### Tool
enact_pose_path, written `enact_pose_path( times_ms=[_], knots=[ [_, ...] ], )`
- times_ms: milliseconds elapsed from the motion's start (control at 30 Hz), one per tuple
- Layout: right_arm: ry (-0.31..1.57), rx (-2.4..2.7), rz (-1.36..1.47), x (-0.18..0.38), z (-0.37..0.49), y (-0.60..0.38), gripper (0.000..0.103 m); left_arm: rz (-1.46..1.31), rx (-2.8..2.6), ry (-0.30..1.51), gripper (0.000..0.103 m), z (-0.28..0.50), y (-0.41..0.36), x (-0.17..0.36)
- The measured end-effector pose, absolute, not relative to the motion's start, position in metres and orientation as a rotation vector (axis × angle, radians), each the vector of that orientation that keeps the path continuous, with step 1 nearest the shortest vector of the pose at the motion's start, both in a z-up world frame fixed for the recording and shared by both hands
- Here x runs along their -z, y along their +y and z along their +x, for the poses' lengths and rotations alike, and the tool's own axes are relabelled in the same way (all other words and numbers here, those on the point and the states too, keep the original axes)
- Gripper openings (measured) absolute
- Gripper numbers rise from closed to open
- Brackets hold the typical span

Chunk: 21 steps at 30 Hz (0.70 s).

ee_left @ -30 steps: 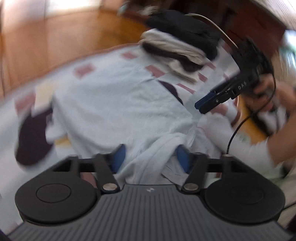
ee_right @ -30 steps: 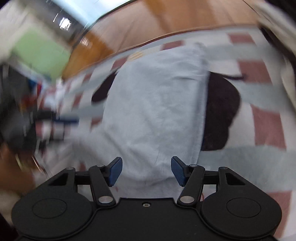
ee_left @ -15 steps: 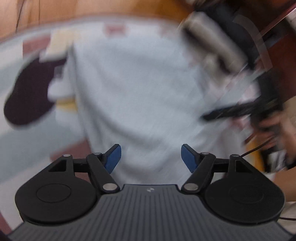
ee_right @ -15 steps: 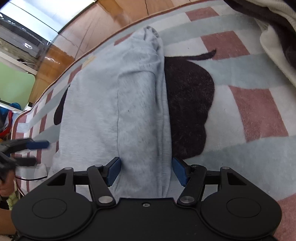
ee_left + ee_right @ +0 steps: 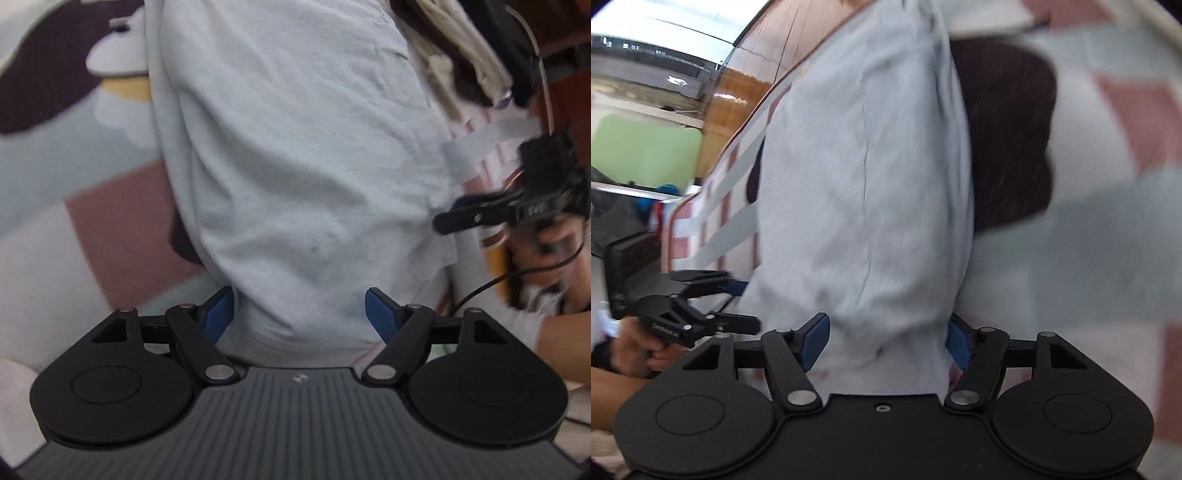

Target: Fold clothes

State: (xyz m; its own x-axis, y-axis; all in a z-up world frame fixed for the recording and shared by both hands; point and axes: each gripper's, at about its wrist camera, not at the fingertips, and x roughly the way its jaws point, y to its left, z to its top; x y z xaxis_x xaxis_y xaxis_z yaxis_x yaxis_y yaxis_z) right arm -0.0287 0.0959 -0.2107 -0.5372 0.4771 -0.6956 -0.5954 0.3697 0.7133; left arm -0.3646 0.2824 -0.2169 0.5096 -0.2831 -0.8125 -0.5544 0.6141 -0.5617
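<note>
The pale blue garment (image 5: 295, 166) is soft matt knit cloth, faintly fuzzy, with shallow creases. Beneath it the rug (image 5: 122, 229) looks like short, dull pile (pink, grey and dark brown patches). The left tongs (image 5: 299, 314) are matt black plastic with smooth blue pads (image 5: 218, 314) and bright metal pivot pins; the right tongs (image 5: 886, 339) match. The wooden floor (image 5: 738, 88) shines glossy.

The left tongs (image 5: 299, 314) are wide open, their blue fingertips (image 5: 218, 314) far apart. The right tongs (image 5: 886, 341) are wide open too. Each is held by a bare hand (image 5: 633, 350). The two tongs point toward each other from opposite sides.
</note>
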Motion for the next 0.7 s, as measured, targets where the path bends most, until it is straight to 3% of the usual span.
enact_pose_path(
  times_ms=[67,100,133,167,200,433,500,533,567,700],
  knots=[
    [1.688,-1.379,-0.062,0.215,-0.03,0.093,0.071,-0.916,-0.24,1.051,0.026,-0.368,0.282,0.215],
    [1.708,-1.385,-0.039,0.217,-0.031,0.091,0.06,-0.917,-0.256,1.044,0.022,-0.371,0.283,0.215],
    [1.728,-1.391,-0.016,0.219,-0.032,0.089,0.039,-0.931,-0.261,1.03,0.018,-0.371,0.286,0.215],
    [1.749,-1.397,0.007,0.221,-0.032,0.088,0.029,-0.934,-0.261,1.017,0.014,-0.371,0.287,0.213],
    [1.753,-1.406,0.033,0.22,-0.034,0.087,0.024,-0.929,-0.261,1.007,0.014,-0.372,0.288,0.211],
    [1.667,-1.495,0.193,0.166,-0.025,0.112,0.02,-0.846,-0.255,0.983,0.015,-0.359,0.307,0.171],
    [1.617,-1.499,0.201,0.149,-0.014,0.128,0.019,-0.823,-0.295,1.057,0.028,-0.35,0.315,0.161],
    [1.591,-1.5,0.193,0.142,-0.009,0.137,0.019,-0.749,-0.34,1.103,0.039,-0.345,0.313,0.151],
    [1.564,-1.503,0.171,0.135,-0.006,0.146,0.019,-0.641,-0.382,1.103,0.042,-0.342,0.308,0.138],
    [1.505,-1.502,0.08,0.122,-0.004,0.174,0.019,-0.46,-0.36,0.935,0.064,-0.337,0.295,0.103]
  ],
)
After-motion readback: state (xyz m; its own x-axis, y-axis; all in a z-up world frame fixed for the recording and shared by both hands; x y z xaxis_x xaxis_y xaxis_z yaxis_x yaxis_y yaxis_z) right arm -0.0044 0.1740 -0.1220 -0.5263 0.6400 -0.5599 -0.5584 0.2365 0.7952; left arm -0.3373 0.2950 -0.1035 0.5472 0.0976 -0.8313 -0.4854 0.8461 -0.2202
